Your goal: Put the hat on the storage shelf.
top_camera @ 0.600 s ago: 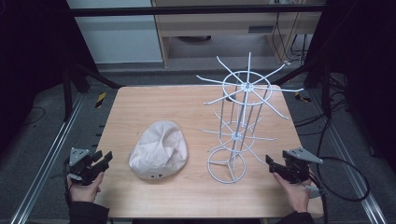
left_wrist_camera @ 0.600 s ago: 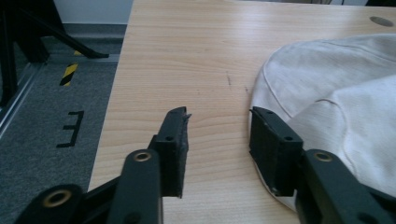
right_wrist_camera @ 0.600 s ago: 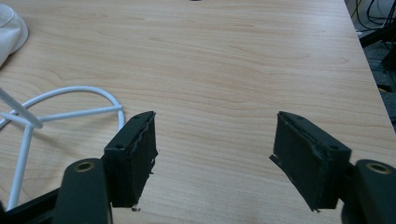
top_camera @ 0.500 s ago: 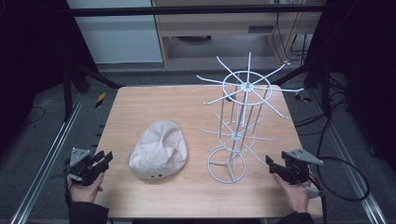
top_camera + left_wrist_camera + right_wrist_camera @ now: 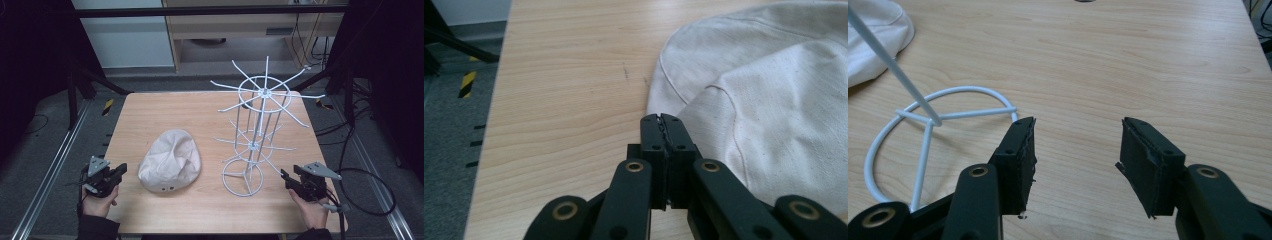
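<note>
the person is wearing dark sleeves and is carrying a black two-jaw tool in each hand, the left gripper (image 5: 118, 172) and the right gripper (image 5: 285, 175), each topped with a grey three-cornered plate. a black cable (image 5: 372, 192) is looping away from the right one across the floor. up close, the jaw arms are showing brass-coloured ringed pivots and small dark screws, and the flat pads (image 5: 1020, 160) are looking rough and frayed at their edges.

The cap (image 5: 764, 100) runs off the left gripper view's right edge; the wire rack (image 5: 923, 145) is cropped to its base ring
</note>
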Tool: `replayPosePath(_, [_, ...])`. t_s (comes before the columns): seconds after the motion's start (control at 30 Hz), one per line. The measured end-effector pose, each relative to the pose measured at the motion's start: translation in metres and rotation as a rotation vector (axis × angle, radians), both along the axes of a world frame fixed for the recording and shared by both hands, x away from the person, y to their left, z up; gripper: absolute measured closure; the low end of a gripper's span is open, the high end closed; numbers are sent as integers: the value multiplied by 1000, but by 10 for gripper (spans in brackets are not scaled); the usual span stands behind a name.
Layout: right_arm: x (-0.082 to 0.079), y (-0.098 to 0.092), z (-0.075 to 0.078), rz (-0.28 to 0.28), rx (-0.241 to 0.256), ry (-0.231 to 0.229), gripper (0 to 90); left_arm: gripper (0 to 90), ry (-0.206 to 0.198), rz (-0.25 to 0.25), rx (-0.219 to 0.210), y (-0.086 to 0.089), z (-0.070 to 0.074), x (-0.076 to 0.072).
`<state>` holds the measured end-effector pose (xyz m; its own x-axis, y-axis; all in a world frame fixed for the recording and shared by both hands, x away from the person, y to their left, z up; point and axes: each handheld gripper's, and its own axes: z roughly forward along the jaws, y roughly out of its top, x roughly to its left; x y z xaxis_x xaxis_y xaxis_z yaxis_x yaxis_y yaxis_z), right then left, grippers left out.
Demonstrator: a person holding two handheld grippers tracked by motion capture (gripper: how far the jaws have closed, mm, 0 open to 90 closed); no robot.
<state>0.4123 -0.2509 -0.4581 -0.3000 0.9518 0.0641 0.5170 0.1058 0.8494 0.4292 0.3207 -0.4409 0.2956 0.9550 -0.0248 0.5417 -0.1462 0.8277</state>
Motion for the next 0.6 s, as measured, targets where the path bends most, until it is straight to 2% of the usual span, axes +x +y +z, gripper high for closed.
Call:
replayPosePath(0.07, [1, 2, -1, 8, -18, 1, 482, 890, 2, -5, 5, -2, -1, 3])
replayPosePath(0.13, [1, 5, -1, 13, -8, 9, 481, 890, 10, -15, 6, -5, -3, 6])
replayPosePath(0.4, [2, 3, -4, 6, -20, 5, 477, 890, 19, -29, 12, -7, -9, 14])
replayPosePath(0.57, [2, 3, -6, 8, -23, 10, 480, 893, 57, -54, 27, -8, -17, 19])
replayPosePath(0.6, [3, 3, -6, 8, -23, 10, 480, 893, 66, -62, 48, -8, -18, 20])
